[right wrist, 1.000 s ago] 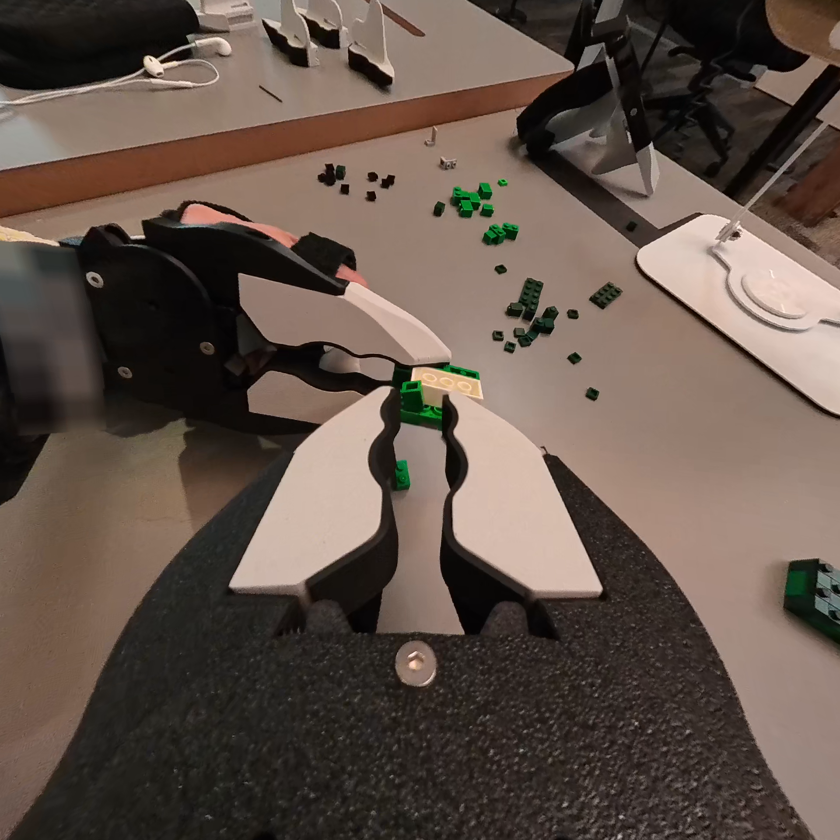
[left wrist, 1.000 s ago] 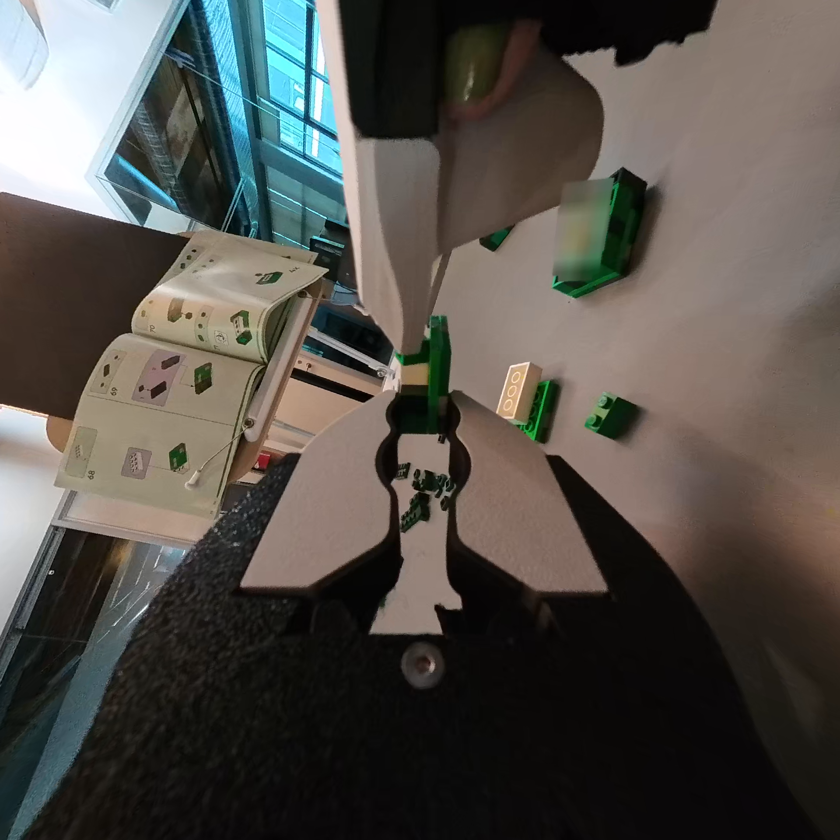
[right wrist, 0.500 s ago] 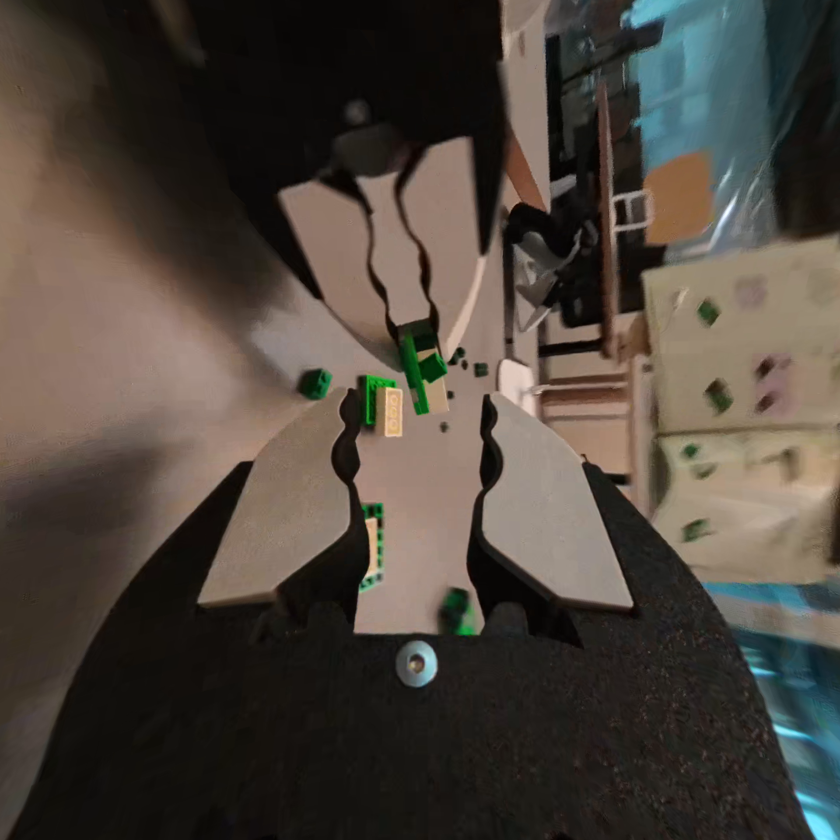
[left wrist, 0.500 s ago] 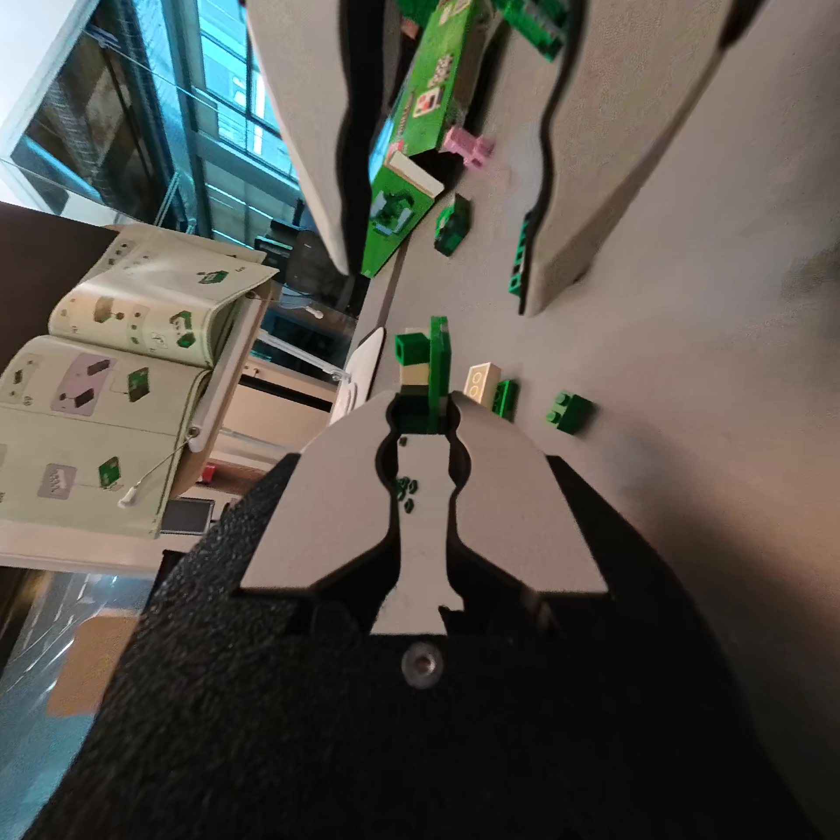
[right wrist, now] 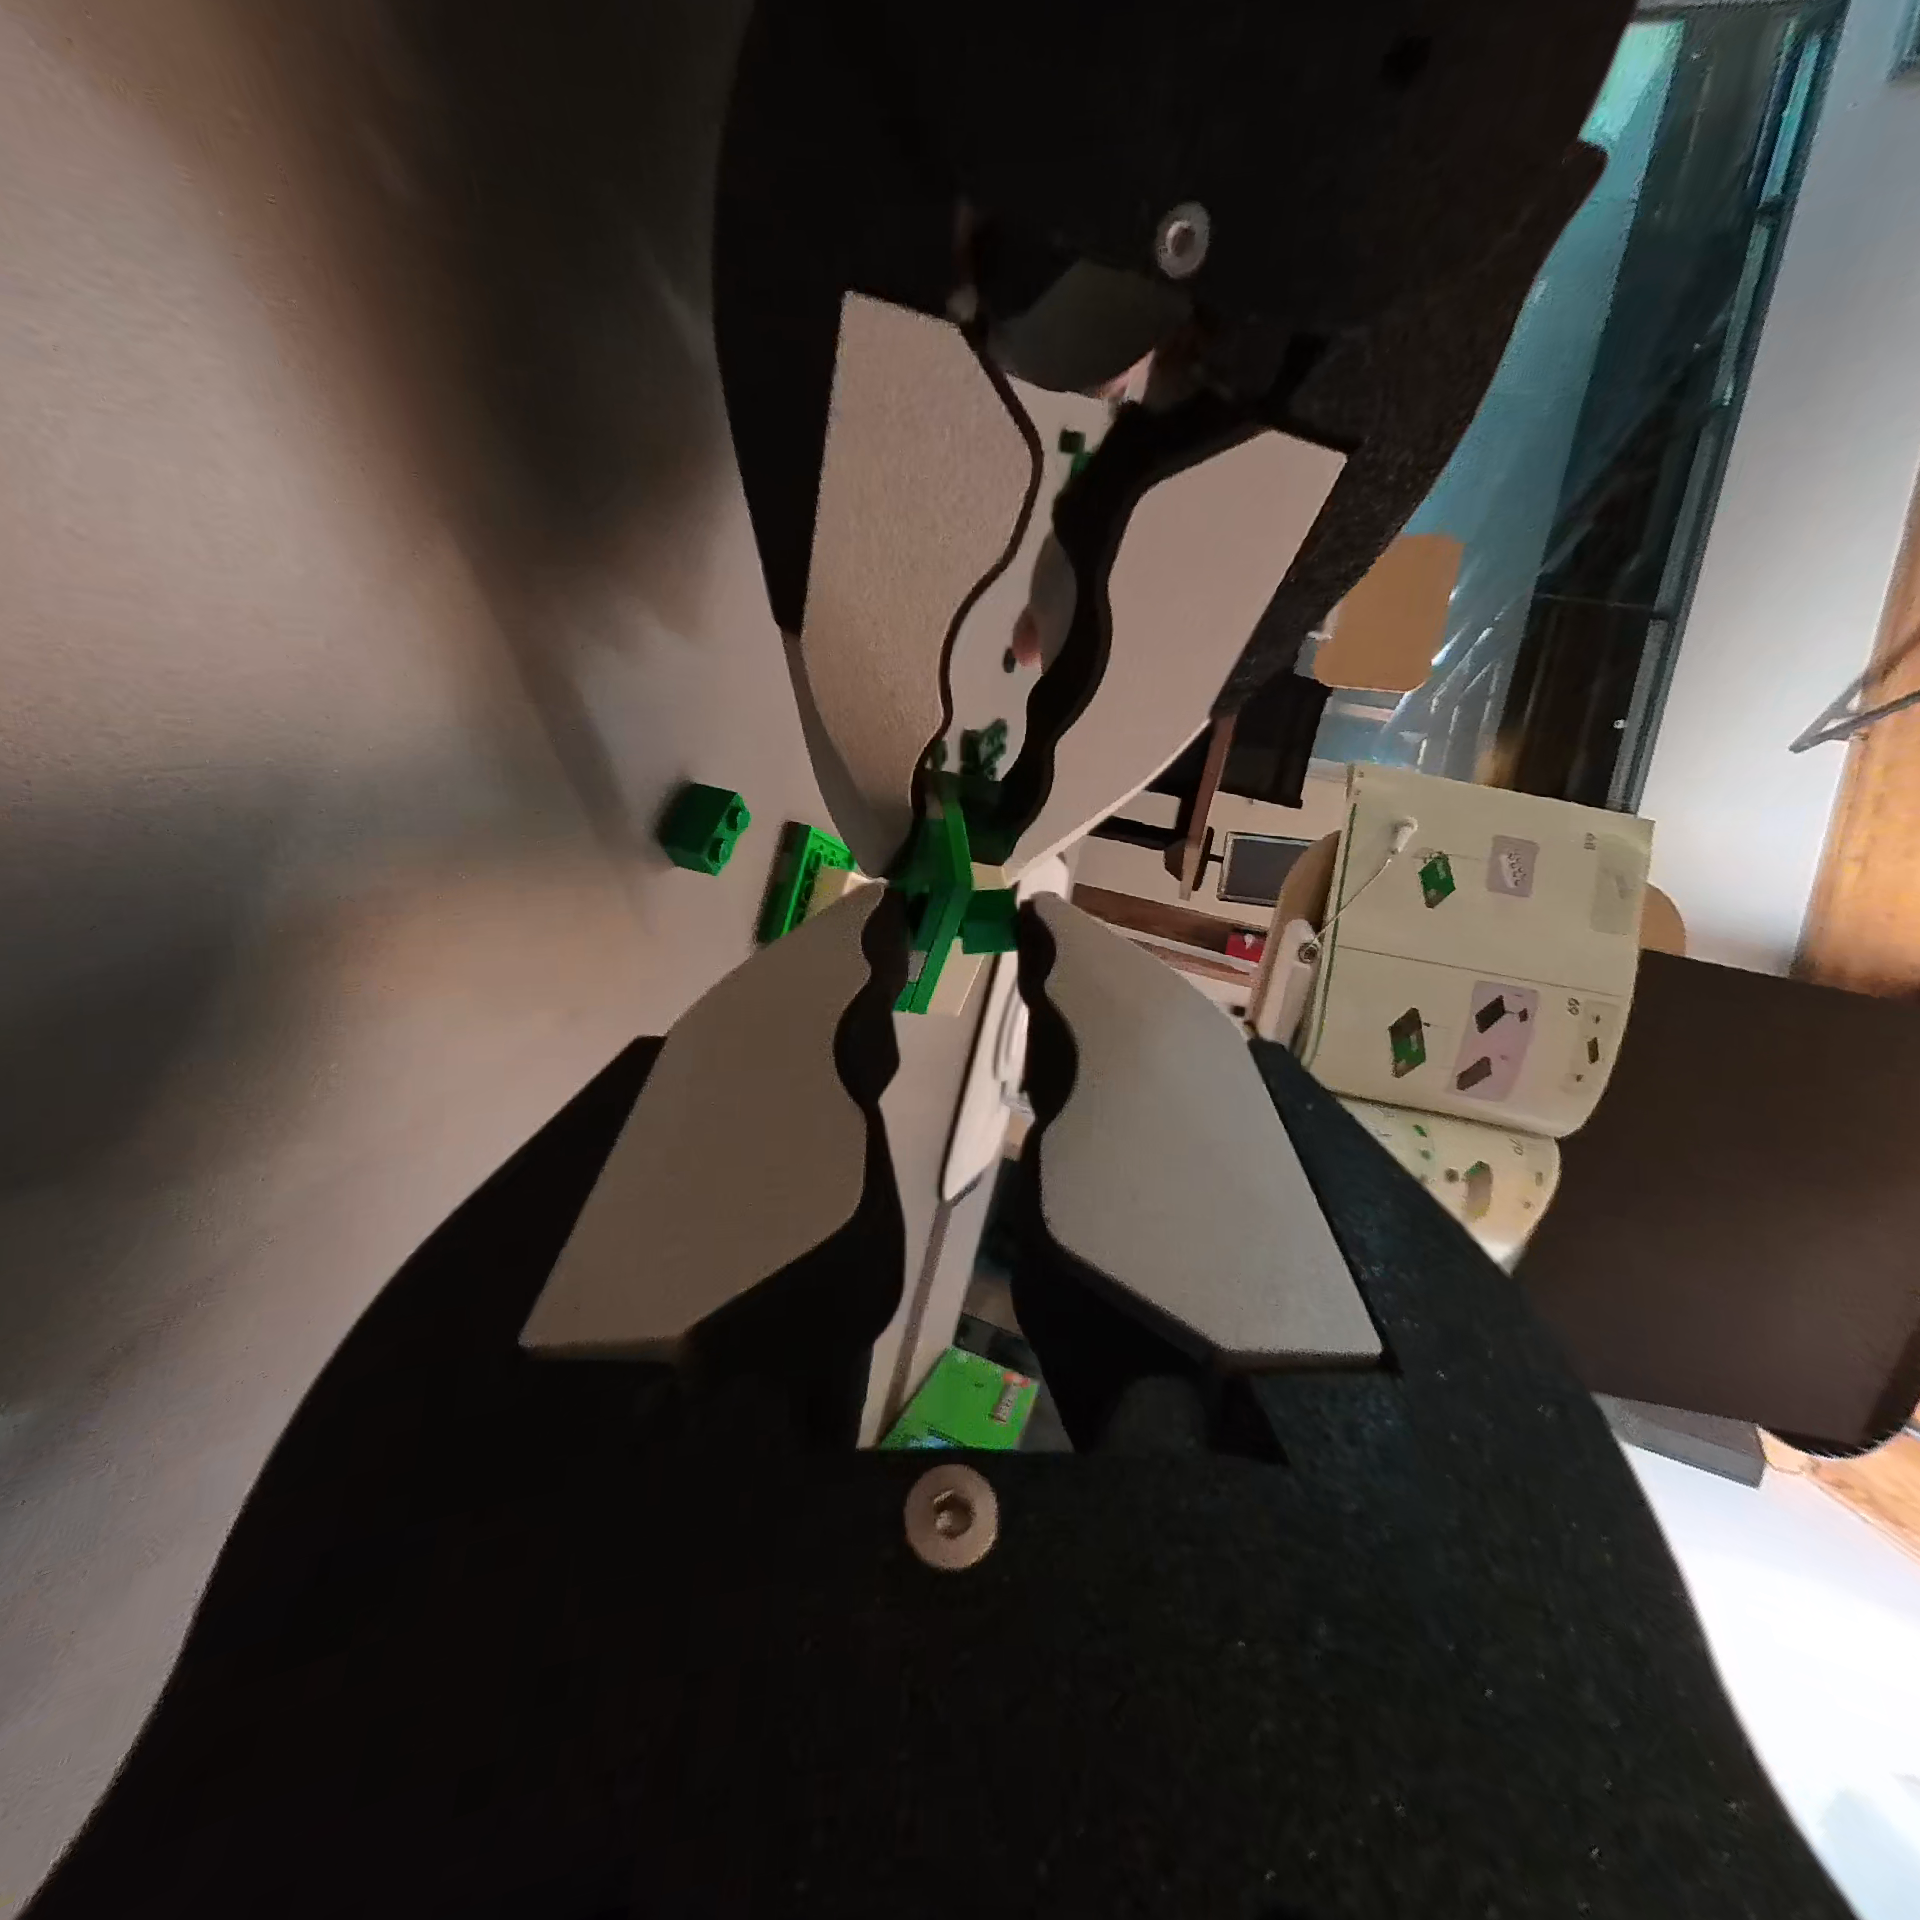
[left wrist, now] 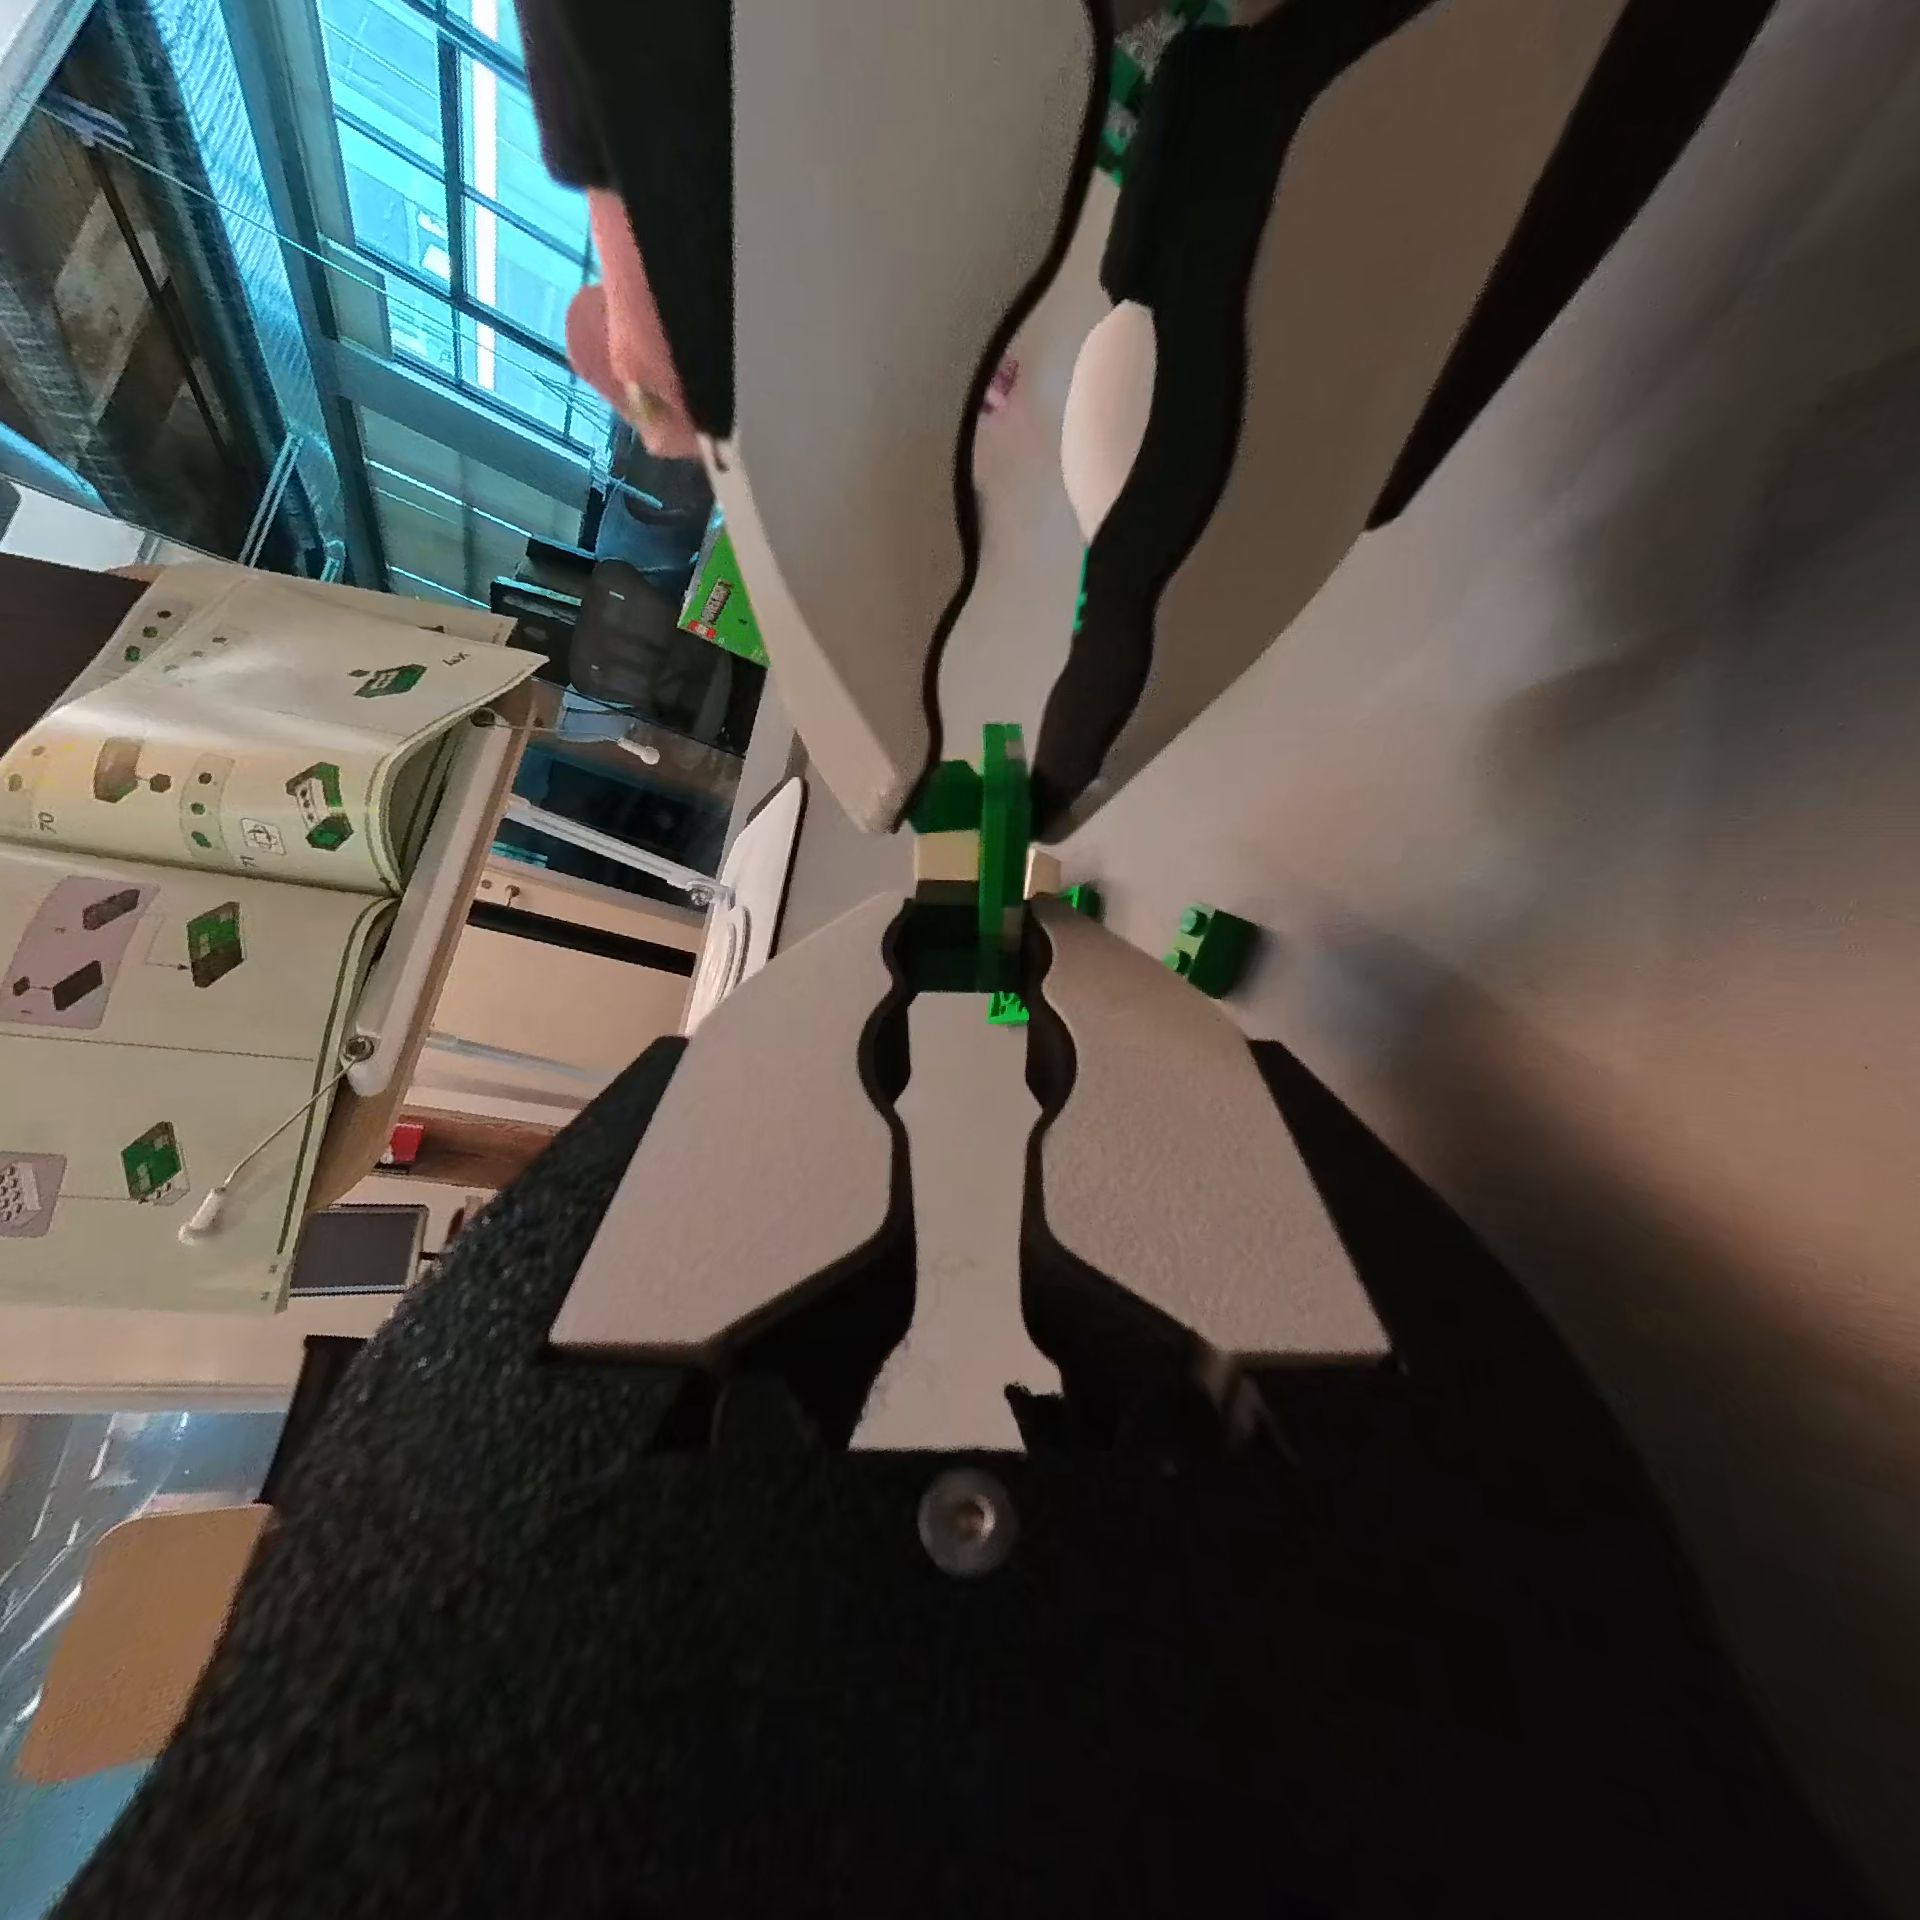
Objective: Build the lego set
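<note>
A small lego assembly (left wrist: 1000, 831), a green plate with green and tan bricks on it, is held edge-on above the grey table (left wrist: 1558, 623). My left gripper (left wrist: 971, 914) is shut on its near end. My right gripper (left wrist: 971, 810) comes in from the opposite side, and its fingertips press on the green brick and the plate at the far end. In the right wrist view the assembly (right wrist: 940, 935) sits between my right gripper (right wrist: 951, 914) and the left gripper (right wrist: 956, 821). The two grippers face each other tip to tip.
A loose green brick (left wrist: 1210, 951) and a green-and-tan piece (right wrist: 800, 878) lie on the table just past the grippers. An open instruction booklet (left wrist: 208, 883) stands on a holder with a white base (left wrist: 758, 883). A green box (right wrist: 961, 1403) lies farther off. Only a small space, under 4 cm, lies between the two pairs of fingers. The green-and-tan piece (right wrist: 800, 878) sits 5 cm or so from the ends of my left fingers.
The right gripper let go, turned over to face the left one, came in and closed its fingers on the far end of the assembly. The left gripper kept its hold.
</note>
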A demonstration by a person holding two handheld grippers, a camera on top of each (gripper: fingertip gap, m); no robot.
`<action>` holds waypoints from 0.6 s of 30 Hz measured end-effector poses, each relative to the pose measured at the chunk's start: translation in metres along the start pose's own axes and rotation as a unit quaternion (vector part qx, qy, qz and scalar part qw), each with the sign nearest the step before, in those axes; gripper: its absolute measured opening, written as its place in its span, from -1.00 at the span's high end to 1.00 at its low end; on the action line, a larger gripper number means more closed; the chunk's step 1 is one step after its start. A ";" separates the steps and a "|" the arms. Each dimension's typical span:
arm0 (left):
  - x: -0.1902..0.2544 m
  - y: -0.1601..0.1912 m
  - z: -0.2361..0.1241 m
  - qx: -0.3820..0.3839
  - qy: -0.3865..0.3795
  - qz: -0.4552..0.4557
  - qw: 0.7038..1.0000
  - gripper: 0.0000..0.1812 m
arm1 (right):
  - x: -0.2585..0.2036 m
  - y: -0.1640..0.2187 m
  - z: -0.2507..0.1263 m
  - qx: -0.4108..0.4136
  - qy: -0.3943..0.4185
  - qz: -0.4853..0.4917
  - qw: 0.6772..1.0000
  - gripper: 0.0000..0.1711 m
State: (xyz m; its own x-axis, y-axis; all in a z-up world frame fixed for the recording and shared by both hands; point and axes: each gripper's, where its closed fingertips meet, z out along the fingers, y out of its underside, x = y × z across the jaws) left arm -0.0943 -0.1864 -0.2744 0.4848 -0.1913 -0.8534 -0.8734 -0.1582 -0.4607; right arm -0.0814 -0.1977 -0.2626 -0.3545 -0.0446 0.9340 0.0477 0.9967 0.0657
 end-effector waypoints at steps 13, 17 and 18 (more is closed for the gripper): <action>0.001 -0.006 -0.002 0.018 0.007 -0.007 1.000 0.81 | -0.001 0.000 -0.006 0.015 -0.028 0.085 0.996 0.78; 0.001 -0.006 -0.002 0.017 0.008 -0.007 1.000 0.81 | -0.001 -0.001 -0.006 0.013 -0.025 0.072 0.997 0.78; 0.002 -0.005 -0.002 0.016 0.009 -0.006 1.000 0.81 | -0.001 -0.001 -0.006 0.011 -0.024 0.064 0.998 0.78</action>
State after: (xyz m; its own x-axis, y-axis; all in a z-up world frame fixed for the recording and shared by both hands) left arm -0.0887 -0.1877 -0.2728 0.4963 -0.2073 -0.8430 -0.8681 -0.1292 -0.4792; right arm -0.0753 -0.1990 -0.2618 -0.3920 0.0855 0.9160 0.0756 0.9953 -0.0605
